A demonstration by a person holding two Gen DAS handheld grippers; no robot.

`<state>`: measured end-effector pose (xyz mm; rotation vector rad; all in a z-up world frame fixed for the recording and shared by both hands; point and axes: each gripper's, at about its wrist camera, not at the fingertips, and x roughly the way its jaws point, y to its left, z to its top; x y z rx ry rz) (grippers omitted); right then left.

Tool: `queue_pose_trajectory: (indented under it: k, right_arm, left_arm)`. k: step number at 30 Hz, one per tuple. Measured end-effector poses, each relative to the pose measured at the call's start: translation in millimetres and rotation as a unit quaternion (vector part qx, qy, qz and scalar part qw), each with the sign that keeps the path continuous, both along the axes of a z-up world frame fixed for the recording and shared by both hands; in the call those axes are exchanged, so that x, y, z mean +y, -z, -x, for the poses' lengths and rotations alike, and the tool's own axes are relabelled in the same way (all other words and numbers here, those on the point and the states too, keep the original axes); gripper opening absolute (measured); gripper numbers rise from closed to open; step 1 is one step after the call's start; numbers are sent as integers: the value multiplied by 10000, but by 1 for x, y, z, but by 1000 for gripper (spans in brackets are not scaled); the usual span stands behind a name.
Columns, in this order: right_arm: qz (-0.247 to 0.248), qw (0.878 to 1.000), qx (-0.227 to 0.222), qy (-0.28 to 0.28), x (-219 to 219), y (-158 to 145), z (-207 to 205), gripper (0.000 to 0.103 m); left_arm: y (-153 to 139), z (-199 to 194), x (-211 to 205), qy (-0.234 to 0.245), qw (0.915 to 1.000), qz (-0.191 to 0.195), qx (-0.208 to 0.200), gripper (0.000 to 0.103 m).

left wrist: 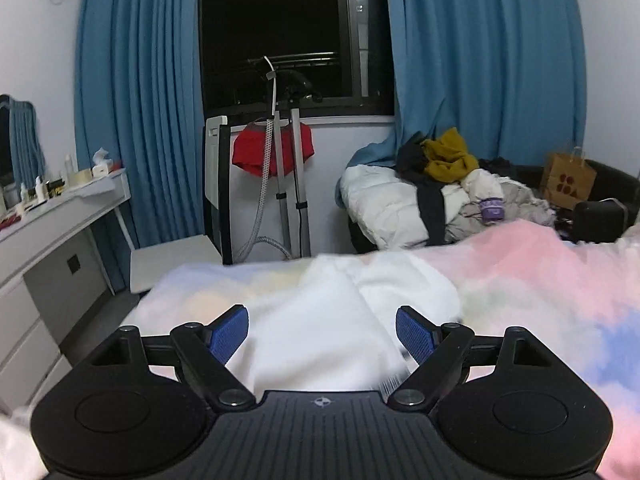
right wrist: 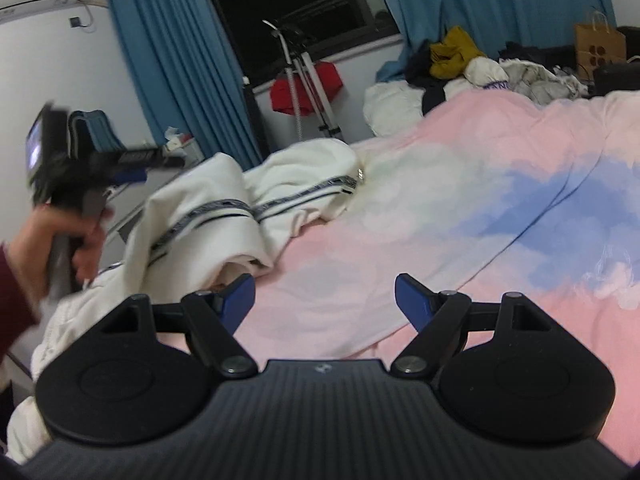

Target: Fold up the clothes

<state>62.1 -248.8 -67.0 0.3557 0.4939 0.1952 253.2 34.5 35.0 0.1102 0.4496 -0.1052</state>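
Garment: I see a white garment (right wrist: 224, 208) with a dark striped band, crumpled on the pink and blue bedspread (right wrist: 460, 200) near the bed's left edge.
Left gripper (left wrist: 322, 332): jaws wide, over the white cloth, holding nothing.
Right gripper (right wrist: 325, 300): jaws wide, over bare bedspread, garment off to its left.
Handling: I judge it soft, light, floppy; I'd pinch a hem or the striped edge.
Around: clothes pile (left wrist: 448, 184) beyond the bed, red cloth (left wrist: 272, 150) on a stand, desk (left wrist: 60, 216) left. Nothing blocks me.
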Motion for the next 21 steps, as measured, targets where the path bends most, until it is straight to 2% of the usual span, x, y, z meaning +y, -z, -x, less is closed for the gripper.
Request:
queue_pose_trajectory:
  k: [1,4,5,6,7,8,10,12,17,21]
  right_arm:
    - [-30,10000,61,9,-1,5,-6,79]
    - [-160,9994,292,-8,-2,21,-25,79]
    - [-203,9991,365,-8,-2,25,-30,79]
    - [-245,9988,436,-8,-2,29,-35,79]
    - [-275,9985,467,4,-3,32,-38,79]
    - [-306,9983,498,16,-4,35,-40,79]
    - [-340,9980,534,56,-5,39,-44,79]
    - [-354,9980,518,89,-6,39,-43,79]
    - [-289,9988,346,173,-6,32,-35,79]
    - [-312,9992,187,180,-6,20,-18,79]
  left_arm:
    - [2,-18,-2,48,10000,-27,43,80]
    - [13,-70,-9,211,9983,-169,517,63]
    - [19,-83,-11,210,9970,-235,704,54]
    - [24,-95,-13,211,9954,-301,887,39]
    - [29,-101,-14,223,9942,-389,976,29]
    - [31,-100,-17,228,9940,-455,972,18]
    - [28,-90,-21,184,9955,-512,777,10]
    - [18,-66,-26,244,9968,-562,511,5]
    - [-1,36,-37,511,9970,-571,-135,5]
    - [9,128,-44,683,9964,-390,-323,5]
